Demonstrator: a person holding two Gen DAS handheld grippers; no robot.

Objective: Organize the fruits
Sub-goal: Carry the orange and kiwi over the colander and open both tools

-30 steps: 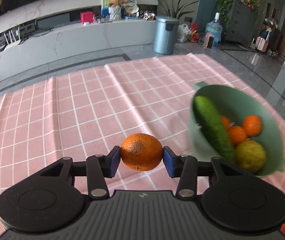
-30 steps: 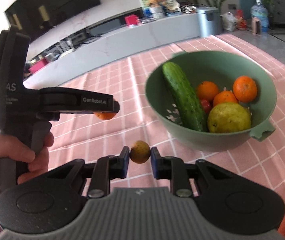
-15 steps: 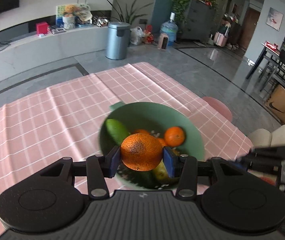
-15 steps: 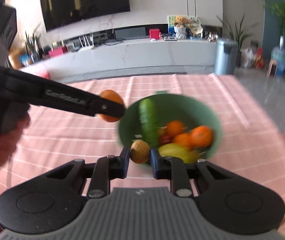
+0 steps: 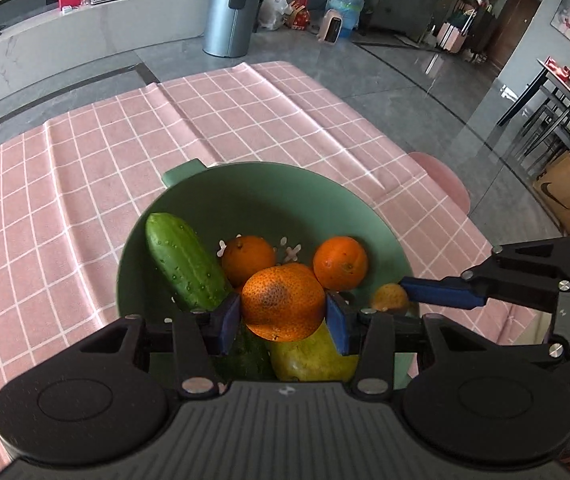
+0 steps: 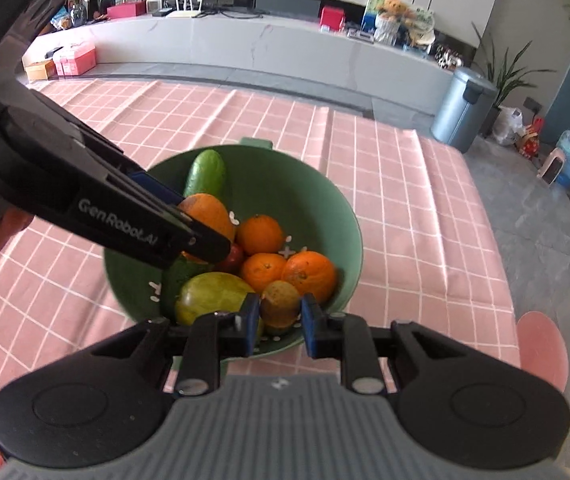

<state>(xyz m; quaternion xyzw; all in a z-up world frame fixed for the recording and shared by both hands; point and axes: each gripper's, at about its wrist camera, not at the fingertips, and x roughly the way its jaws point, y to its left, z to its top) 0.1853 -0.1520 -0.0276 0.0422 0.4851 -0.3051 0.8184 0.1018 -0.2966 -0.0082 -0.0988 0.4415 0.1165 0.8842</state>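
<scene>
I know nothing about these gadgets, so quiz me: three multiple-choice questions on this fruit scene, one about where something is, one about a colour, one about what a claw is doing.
1. Where does the cucumber lie?
A. on the tablecloth
B. in the bowl, along its left side
C. in the right gripper

2. What colour is the bowl?
A. green
B. white
C. red

3. What is the left gripper doing?
A. hanging open with nothing in it
B. shut on the cucumber
C. shut on a large orange

Answers:
1 B, the left wrist view shows it leaning against the bowl's left wall beside the oranges.
2 A, its rim and inner wall are plainly green over the pink checked tablecloth.
3 C, both pads press the large orange above the bowl; the right gripper likewise grips a small yellow-brown fruit.
</scene>
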